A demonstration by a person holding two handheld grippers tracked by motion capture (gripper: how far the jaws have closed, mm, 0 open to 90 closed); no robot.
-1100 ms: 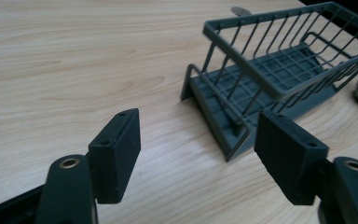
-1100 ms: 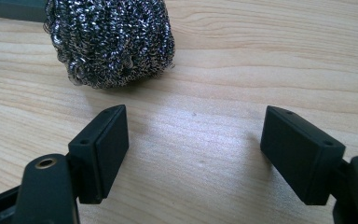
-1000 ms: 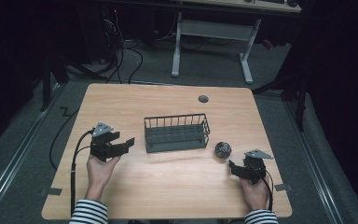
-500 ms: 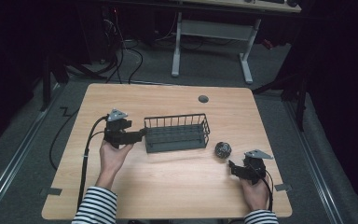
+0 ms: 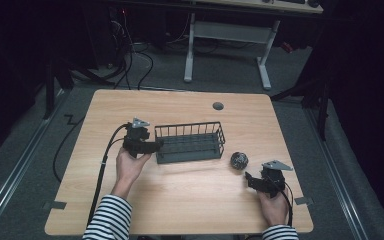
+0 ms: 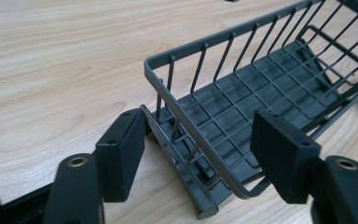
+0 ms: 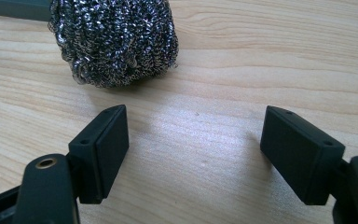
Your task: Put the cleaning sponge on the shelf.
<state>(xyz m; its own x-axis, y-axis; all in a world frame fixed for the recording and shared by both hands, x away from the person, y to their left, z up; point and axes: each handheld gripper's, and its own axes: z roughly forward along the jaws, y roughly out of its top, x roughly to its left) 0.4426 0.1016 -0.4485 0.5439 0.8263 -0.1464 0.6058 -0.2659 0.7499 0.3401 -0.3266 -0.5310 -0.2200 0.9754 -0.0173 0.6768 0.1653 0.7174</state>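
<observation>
The left gripper (image 6: 193, 156) straddled the wire basket's (image 6: 261, 93) end wall, jaws apart. The right gripper (image 7: 191, 154), jaws also apart, faced the steel-wool scourer (image 7: 114, 39) on the desk (image 5: 180, 200).

Wire basket (image 5: 190, 142) mid-table (image 5: 180, 205); steel-wool ball (image 5: 239, 160) just off its right end.

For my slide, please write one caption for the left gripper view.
Open left claw straddling the end wall of a grey wire basket on a wooden table.
</observation>
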